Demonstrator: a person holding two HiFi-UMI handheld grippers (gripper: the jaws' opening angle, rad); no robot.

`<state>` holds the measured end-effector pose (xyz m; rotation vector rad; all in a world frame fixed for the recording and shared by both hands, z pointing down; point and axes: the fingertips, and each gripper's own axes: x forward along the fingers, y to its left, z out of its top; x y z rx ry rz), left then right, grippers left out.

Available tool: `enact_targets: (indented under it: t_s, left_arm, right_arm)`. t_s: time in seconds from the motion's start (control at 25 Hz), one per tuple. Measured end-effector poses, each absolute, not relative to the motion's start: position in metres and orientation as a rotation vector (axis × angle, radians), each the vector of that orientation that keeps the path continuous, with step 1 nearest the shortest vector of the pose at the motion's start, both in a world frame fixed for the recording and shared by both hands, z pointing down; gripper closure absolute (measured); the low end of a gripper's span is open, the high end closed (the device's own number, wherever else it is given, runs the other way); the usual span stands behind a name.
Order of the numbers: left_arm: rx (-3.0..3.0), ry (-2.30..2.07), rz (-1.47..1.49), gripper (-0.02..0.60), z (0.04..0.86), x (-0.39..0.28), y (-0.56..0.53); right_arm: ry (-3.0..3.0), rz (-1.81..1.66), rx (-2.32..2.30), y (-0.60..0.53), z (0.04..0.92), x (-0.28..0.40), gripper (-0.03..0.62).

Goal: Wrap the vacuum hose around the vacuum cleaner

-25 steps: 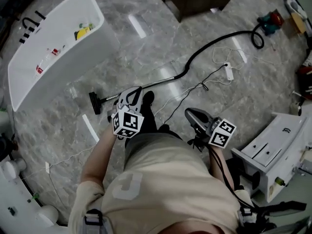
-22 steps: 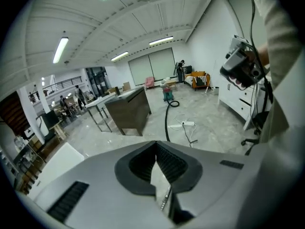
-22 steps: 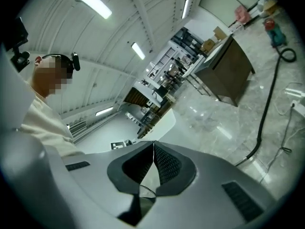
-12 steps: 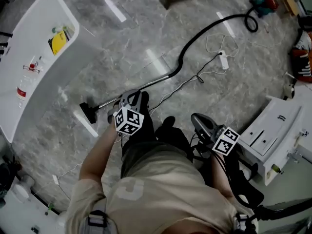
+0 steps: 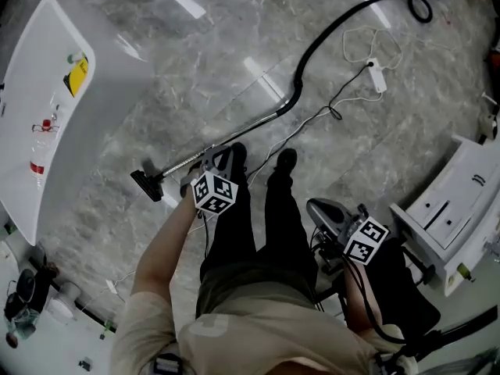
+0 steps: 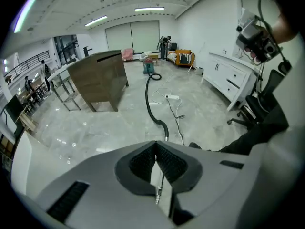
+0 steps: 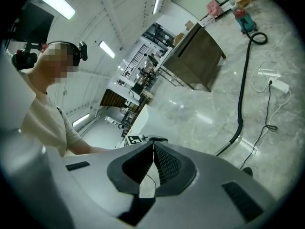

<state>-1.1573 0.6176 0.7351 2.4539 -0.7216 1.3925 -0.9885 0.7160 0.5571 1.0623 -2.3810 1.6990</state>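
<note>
The marble floor [image 5: 195,69] bears the vacuum hose [image 5: 307,57] and a power strip [image 5: 377,75].

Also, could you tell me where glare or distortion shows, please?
Head view: ceiling-light glare streaks on the glossy floor. Left gripper view: strong fisheye bend, black rounded corners. Right gripper view: same bend, room tilted, ceiling light blown out.

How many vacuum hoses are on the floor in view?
1. The black vacuum hose runs from the top right down to the metal wand ahead of the person's shoes. The white power strip and thin black cable beside it are not hoses. Furniture could hide others.
</note>
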Motion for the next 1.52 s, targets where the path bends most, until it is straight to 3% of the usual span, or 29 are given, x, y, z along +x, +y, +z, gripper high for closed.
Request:
enact_targets:
  t_s: [0.28,0.76,1.52]
  left_arm:
    - [2.332,-0.789,1.409,0.575,0.856,-1.126,0.605]
    - [2.296,-0.497,1.563,0.575,1.033,-1.111,0.623]
    - [2.247,-0.426,1.596,0.575,1.016,-1.077,0.615]
  right_arm:
    - [-2.362,1.799,1.007,0.721,0.644,-0.943,0.589]
    - [-2.195,1.661,0.686,0.745,0.814,-0.970,0.589]
    - [-2.154,1.783,0.458,0.740,0.840,-0.954,0.589]
